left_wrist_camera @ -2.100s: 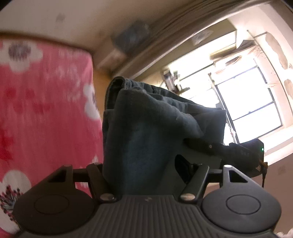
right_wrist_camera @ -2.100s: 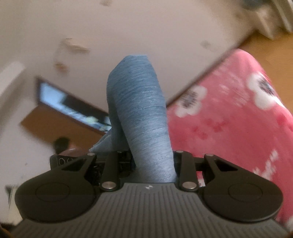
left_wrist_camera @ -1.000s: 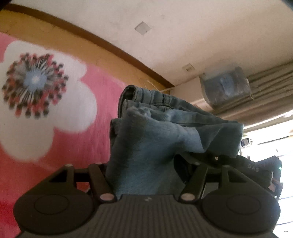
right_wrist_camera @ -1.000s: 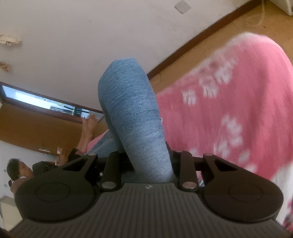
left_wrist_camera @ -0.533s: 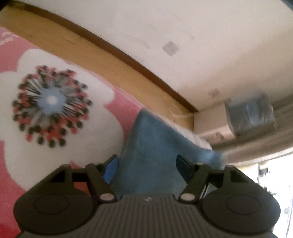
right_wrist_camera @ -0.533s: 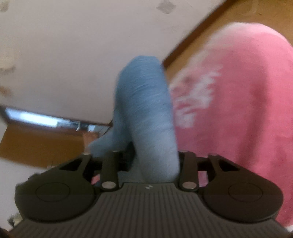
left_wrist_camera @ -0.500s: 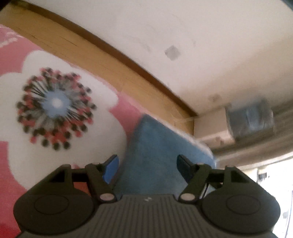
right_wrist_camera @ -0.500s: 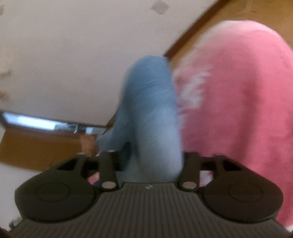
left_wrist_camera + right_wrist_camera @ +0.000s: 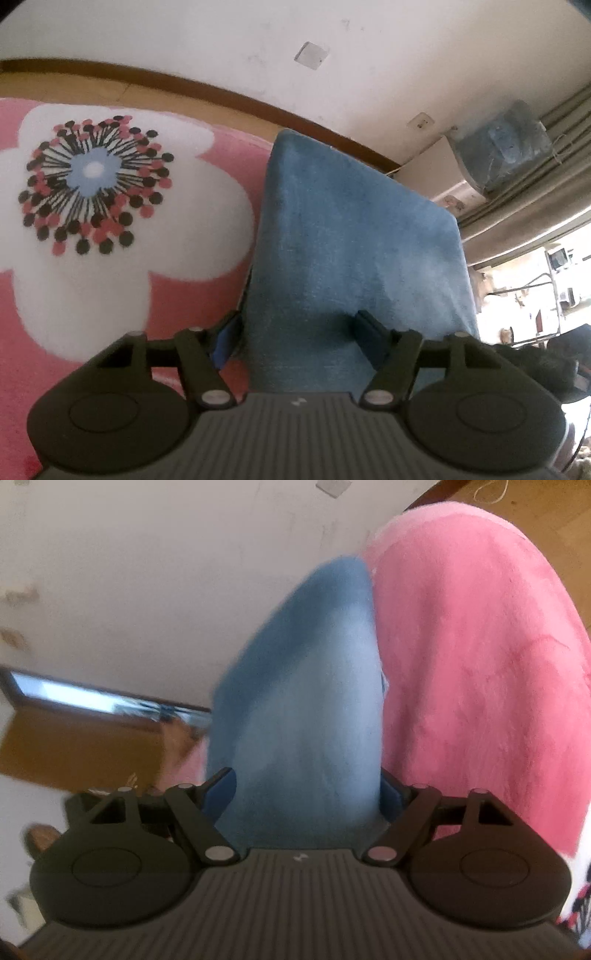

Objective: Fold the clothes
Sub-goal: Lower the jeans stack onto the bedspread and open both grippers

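Observation:
The folded blue jeans (image 9: 351,229) lie on the pink flowered blanket (image 9: 192,302), and their near end runs back between the fingers of my left gripper (image 9: 295,332). Its jaws are closing; a thin dark gap shows between the blue left pad (image 9: 224,343) and the cloth's edge. In the right wrist view the jeans (image 9: 306,701) rise as a rounded fold between the fingers of my right gripper (image 9: 306,790). Those jaws are closing too, and stand wider than the fold with the blue left pad (image 9: 221,792) bare. Denim covers both gripper throats.
The blanket's edge (image 9: 461,528) drops to a wooden floor (image 9: 546,517) along a white wall with a dark skirting board (image 9: 221,94). A low white unit with a wrapped bundle (image 9: 506,147) and curtains stands at the far right. A person's bare foot (image 9: 177,738) shows at left.
Both hands have come down and the jeans, held bunched a second ago, now lie flat on the blanket. Both grippers' jaws stand wider, with the blue pads now showing.

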`<action>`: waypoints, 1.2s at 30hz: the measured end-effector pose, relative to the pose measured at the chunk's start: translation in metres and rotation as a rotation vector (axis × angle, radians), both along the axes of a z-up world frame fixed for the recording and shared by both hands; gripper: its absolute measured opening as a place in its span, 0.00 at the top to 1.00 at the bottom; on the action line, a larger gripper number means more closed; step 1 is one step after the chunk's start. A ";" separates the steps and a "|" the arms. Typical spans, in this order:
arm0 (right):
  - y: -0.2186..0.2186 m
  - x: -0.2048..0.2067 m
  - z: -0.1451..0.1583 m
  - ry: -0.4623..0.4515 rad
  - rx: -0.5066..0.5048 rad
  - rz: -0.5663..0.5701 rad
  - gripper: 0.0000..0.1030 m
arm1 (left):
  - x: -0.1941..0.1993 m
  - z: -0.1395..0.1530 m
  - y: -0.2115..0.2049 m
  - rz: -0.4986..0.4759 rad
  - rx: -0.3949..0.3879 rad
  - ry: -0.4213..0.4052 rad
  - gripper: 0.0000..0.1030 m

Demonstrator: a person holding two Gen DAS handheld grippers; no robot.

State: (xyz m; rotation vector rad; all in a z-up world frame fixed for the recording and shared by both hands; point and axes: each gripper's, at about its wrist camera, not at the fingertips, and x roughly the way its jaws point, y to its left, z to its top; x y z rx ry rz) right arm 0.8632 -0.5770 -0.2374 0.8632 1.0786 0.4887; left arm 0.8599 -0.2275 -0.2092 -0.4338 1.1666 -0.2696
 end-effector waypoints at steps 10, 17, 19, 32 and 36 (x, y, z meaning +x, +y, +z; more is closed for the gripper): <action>-0.003 -0.006 -0.001 -0.162 -0.203 0.060 0.71 | -0.028 -0.001 -0.004 -0.003 -0.057 -0.008 0.36; -0.034 -0.051 0.009 -0.224 -0.206 -0.106 0.52 | -0.053 0.056 0.007 -0.019 0.119 -0.304 0.41; -0.024 -0.076 0.035 -0.370 -0.336 -0.073 0.57 | -0.071 0.076 -0.007 -0.125 0.197 -0.435 0.42; 0.086 -0.112 0.055 -0.502 -0.807 0.042 0.71 | -0.101 0.034 -0.051 -0.368 0.389 -0.353 0.46; 0.074 -0.148 0.080 -0.416 -0.738 -0.084 0.70 | -0.129 0.068 -0.034 -0.328 0.347 -0.334 0.39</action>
